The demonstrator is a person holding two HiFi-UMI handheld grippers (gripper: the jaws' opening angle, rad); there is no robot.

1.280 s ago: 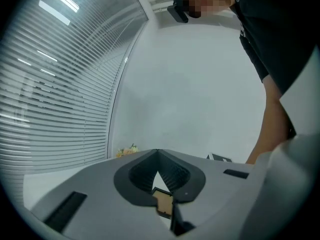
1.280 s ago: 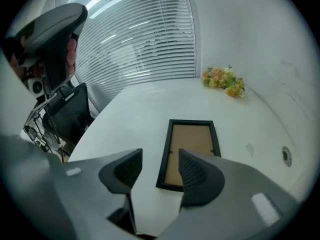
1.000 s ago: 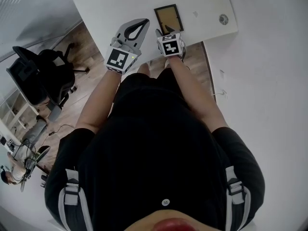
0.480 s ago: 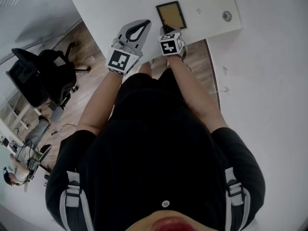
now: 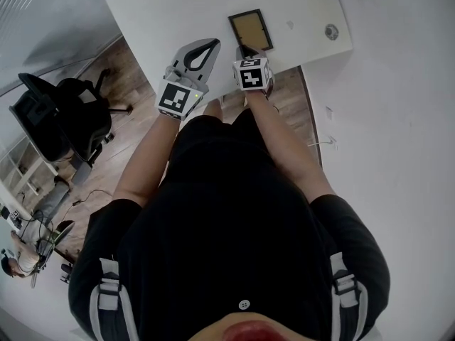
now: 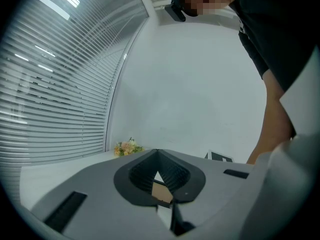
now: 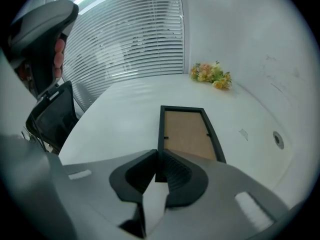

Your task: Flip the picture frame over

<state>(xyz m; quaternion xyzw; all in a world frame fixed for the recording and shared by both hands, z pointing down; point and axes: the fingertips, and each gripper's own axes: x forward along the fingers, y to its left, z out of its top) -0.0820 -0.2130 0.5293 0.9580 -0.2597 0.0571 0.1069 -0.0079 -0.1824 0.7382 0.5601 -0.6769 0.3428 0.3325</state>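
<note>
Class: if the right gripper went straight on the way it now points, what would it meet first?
The frame. The right gripper has just been closing its jaws, with the frame's near corner between them.

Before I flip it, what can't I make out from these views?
- The picture frame front: face down on the table; only brown backing shows, every view.
- Its near edge in the head view and near corner in the right gripper view: covered by the right gripper, whose jaws have just been closing on the rim.
- The small round thing on the table, head view: too small to identify.
</note>
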